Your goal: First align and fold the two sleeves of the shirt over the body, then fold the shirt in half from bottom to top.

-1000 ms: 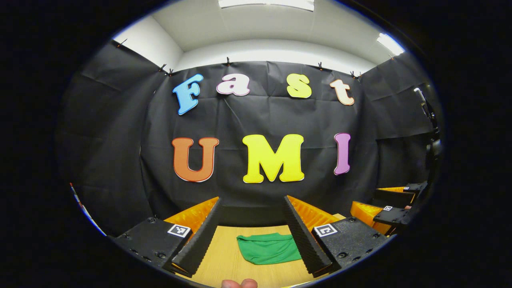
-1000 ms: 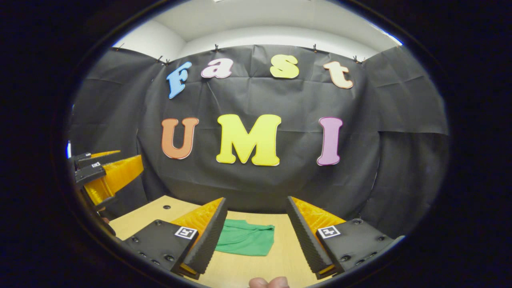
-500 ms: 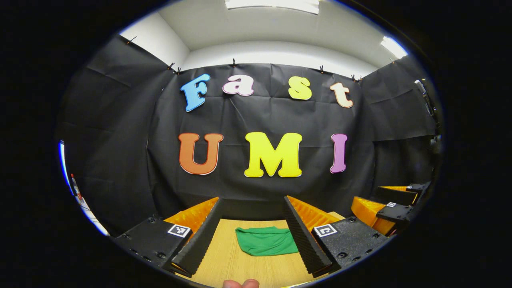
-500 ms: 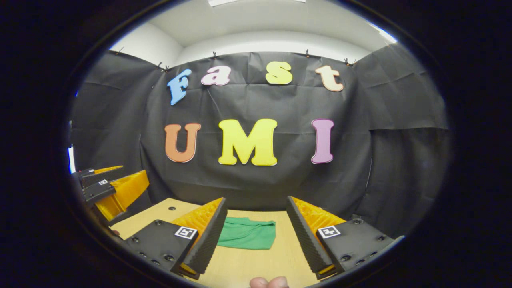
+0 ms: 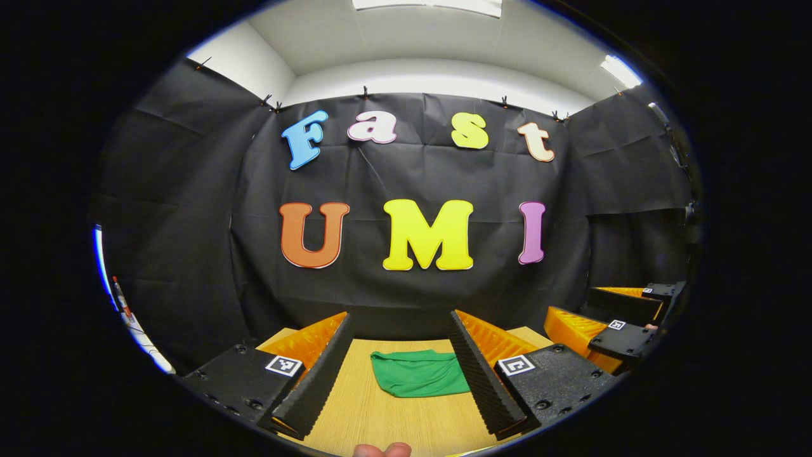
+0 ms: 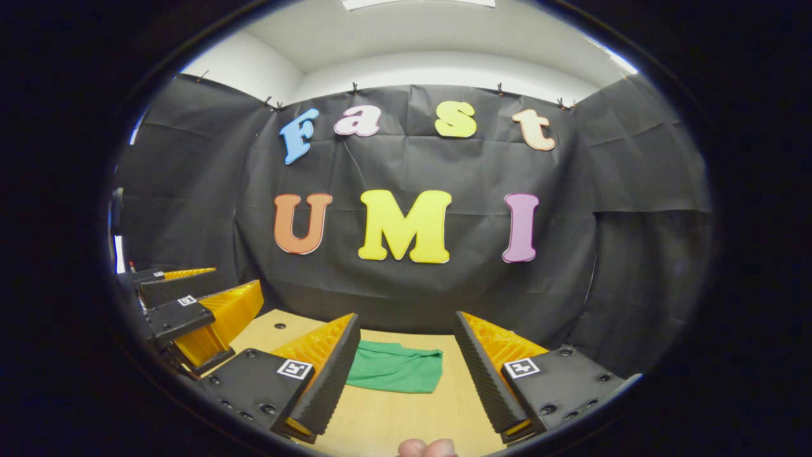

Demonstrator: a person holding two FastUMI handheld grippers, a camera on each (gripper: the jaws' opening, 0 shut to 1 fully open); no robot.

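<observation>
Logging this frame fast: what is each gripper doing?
Left gripper: open, holding nothing.
Right gripper: open, holding nothing.
Folded green cloth shirt: on wooden table.

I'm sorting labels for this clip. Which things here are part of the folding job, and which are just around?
Part of the job:
green shirt, lying in a compact bundle
left gripper, open
right gripper, open

Just around:
wooden table
black cloth wall
ceiling lights
</observation>
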